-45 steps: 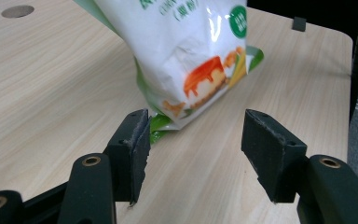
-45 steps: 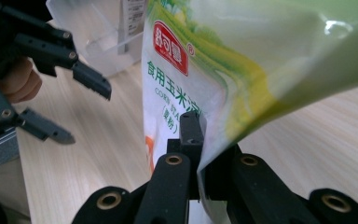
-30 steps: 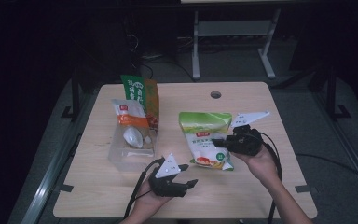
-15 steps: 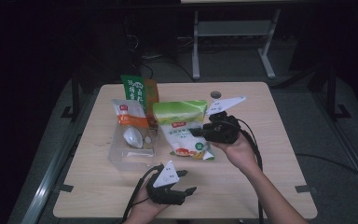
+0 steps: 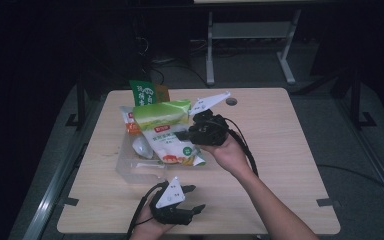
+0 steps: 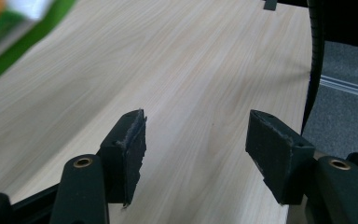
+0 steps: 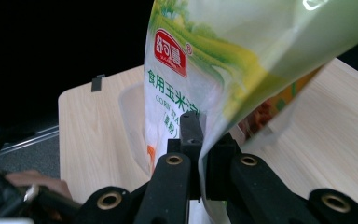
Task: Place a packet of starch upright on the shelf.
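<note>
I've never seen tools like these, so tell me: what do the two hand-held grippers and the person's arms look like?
Each gripper, the left and the right, is a black block with two flat black jaws on arms fixed with brass-coloured rivets. A pale grey three-cornered plate sits on top, and a black cable trails behind. The forearms are bare, with no sleeves visible.

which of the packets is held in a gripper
The light green corn starch bag, pinched at its edge by the right gripper above the clear bin. The orange packet and dark green packet stand untouched.
</note>
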{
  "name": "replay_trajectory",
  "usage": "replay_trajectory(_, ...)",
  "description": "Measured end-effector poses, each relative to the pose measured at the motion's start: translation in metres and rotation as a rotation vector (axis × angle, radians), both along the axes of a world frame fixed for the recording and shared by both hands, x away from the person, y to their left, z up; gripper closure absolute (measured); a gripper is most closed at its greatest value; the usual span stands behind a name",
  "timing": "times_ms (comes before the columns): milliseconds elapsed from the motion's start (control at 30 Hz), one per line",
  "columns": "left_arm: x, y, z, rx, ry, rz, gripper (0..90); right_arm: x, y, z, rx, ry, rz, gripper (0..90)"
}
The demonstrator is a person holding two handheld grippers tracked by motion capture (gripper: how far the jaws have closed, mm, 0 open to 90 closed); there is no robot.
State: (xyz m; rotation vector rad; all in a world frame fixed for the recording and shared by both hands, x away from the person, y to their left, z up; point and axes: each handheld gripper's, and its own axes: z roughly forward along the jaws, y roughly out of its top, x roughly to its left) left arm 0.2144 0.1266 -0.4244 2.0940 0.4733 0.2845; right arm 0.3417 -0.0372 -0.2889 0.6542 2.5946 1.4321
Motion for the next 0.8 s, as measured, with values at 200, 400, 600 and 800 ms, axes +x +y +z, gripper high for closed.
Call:
replay_trajectory(200, -0.001, 0.005, -0.001, 0.013, -0.014, -0.002, 36.9, 0.005, 0.023, 0.002, -0.006, 0.009, 0.019, 88.3)
replay_trajectory(400, -0.004, 0.004, -0.002, 0.000, -0.009, -0.010, 36.2, 0.011, 0.048, -0.001, 0.002, 0.025, 0.029, 88.3)
replay_trajectory(600, -0.007, 0.000, -0.004, -0.015, -0.006, -0.016, 35.0, 0.016, 0.072, -0.006, -0.007, 0.038, 0.035, 88.3)
replay_trajectory(800, -0.008, 0.002, -0.003, 0.003, -0.013, -0.024, 35.1, 0.022, 0.092, -0.017, -0.007, 0.057, 0.038, 88.3)
